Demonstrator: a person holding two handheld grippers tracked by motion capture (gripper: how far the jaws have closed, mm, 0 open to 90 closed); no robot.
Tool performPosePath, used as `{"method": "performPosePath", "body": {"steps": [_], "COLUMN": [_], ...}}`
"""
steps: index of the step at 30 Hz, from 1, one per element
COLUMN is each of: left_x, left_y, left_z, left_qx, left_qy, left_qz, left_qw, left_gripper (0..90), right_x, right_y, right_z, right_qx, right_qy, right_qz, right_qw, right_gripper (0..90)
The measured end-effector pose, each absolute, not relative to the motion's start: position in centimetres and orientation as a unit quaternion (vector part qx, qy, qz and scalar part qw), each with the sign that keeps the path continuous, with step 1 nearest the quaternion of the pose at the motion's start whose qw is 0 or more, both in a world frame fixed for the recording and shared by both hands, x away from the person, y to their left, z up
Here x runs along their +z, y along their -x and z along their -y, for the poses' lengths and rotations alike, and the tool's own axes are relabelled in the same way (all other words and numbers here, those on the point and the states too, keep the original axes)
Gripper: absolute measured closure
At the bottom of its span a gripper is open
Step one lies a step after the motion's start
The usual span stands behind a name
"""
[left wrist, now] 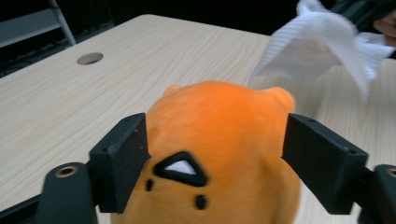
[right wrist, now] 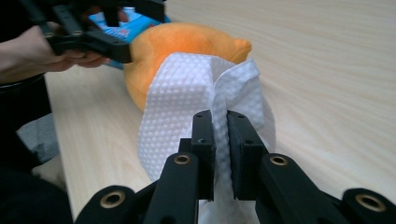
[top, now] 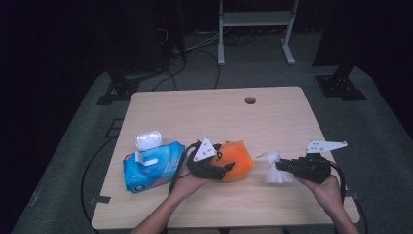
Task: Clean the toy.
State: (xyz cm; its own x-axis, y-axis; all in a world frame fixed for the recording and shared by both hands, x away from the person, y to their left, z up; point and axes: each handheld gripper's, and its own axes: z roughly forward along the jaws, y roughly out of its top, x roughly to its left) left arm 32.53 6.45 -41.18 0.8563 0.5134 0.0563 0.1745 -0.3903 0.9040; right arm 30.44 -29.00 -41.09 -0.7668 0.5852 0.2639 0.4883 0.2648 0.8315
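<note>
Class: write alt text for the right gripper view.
The right gripper pinches a white textured wipe between shut black jaws. Behind it on the pale wooden table sits an orange plush toy, flanked by the left gripper.

A blue pack of wet wipes (top: 152,168) lay near the left edge of the wooden table (top: 209,112), its white lid (top: 148,140) flipped open. A round cable hole (top: 250,100) sat toward the far edge. Beyond the table stood a white metal frame (top: 255,22).
</note>
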Motion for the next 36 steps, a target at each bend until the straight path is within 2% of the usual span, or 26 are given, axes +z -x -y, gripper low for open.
{"method": "performPosePath", "body": {"steps": [7,13,23,36], "left_x": [-40.1,-39.7,-39.3,-39.4], "left_y": [-32.0,-31.6,-31.2,-30.8], "left_z": [-7.2,-8.0,-9.1,-9.9], "left_qx": [0.17,0.169,0.173,0.174], "left_qy": [-0.811,-0.808,-0.806,-0.805], "left_qz": [-0.213,-0.215,-0.22,-0.226], "left_qw": [0.517,0.522,0.521,0.521], "left_gripper": [17.1,16.3,14.6,13.6], "right_x": [-39.4,-39.2,-41.2,-44.1], "right_y": [-32.1,-33.5,-35.9,-36.9], "right_z": [29.7,30.6,32.5,34.0], "right_qx": [0.496,0.485,0.465,0.463], "right_qy": [-0.35,-0.364,-0.405,-0.432], "right_qz": [-0.79,-0.788,-0.778,-0.764], "right_qw": [0.089,0.106,0.12,0.127], "right_gripper": [81.1,81.0,80.7,77.5]}}
